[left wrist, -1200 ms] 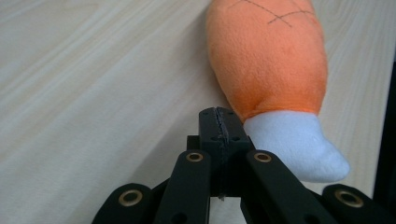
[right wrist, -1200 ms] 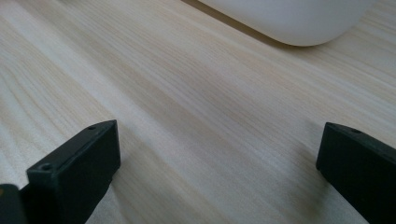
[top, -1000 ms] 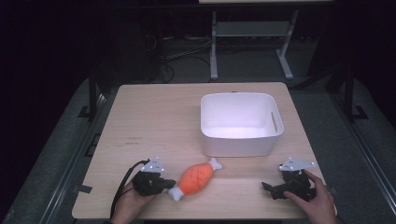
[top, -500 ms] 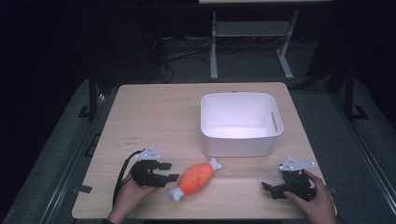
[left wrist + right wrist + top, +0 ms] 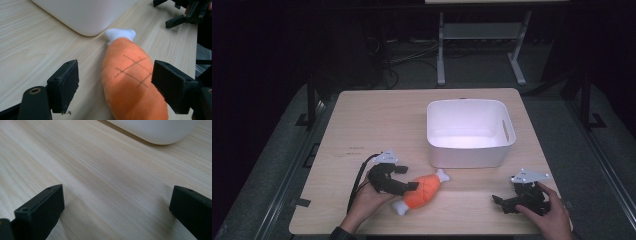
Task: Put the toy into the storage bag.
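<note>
While the left gripper (image 5: 115,82) sits jaws wide around the orange plush drumstick (image 5: 132,82), not yet closed on it, centre the fat middle, then squeeze. Drumstick lies on the bench (image 5: 377,120) at 6 o'clock; white bin (image 5: 469,131) just beyond its bone end at 1 o'clock, lift path clear. Right gripper (image 5: 512,202) parked at 4 o'clock, jaws open, empty.

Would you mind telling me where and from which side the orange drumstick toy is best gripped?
Probably across the fat orange middle of the toy, coming in along the table from its near-left end, as the left gripper is placed. The toy lies flat, pointing toward the white bin. Its soft bulge sits between the open jaws, while the white bone ends are narrow and could slip.
</note>
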Demonstrator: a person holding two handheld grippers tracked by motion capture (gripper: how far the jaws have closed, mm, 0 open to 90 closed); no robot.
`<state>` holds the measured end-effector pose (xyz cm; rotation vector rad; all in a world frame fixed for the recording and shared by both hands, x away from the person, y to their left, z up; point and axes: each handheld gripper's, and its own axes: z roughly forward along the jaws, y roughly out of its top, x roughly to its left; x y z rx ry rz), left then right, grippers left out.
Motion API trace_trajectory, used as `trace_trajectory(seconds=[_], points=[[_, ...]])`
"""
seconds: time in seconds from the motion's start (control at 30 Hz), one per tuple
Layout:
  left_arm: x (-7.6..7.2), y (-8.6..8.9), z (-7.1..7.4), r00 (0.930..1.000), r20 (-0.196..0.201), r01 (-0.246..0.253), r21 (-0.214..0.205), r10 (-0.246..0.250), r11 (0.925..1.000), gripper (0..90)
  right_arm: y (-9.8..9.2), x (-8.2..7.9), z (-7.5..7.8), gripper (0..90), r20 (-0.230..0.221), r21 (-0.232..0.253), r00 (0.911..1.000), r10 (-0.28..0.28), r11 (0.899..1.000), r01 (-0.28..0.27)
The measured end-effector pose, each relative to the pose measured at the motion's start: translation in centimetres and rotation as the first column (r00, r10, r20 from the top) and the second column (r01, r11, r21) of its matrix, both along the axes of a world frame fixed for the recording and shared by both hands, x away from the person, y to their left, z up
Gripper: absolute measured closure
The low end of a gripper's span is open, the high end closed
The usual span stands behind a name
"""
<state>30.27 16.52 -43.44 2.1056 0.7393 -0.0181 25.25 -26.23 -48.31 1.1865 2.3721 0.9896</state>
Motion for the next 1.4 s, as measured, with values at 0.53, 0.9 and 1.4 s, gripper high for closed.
trace_trajectory(seconds=[0.53,0.9,1.4], points=[[0.3,-1.3,-0.9,0.9995,-0.017,0.027,0.006,-0.027,0.9996,20.1,0.0,0.0,0.0,0.0,0.0,0.0,1.0,0.0,1.0,0.0],[0.1,-2.0,-1.8,0.9963,-0.047,0.073,0.019,-0.072,0.9972,19.4,0.0,0.0,0.0,0.0,0.0,0.0,1.0,0.0,1.0,0.0],[-0.6,-3.0,-2.4,0.989,-0.069,0.133,0.016,-0.131,0.991,23.4,0.0,0.0,0.0,0.0,0.0,0.0,1.0,0.0,1.0,0.0]])
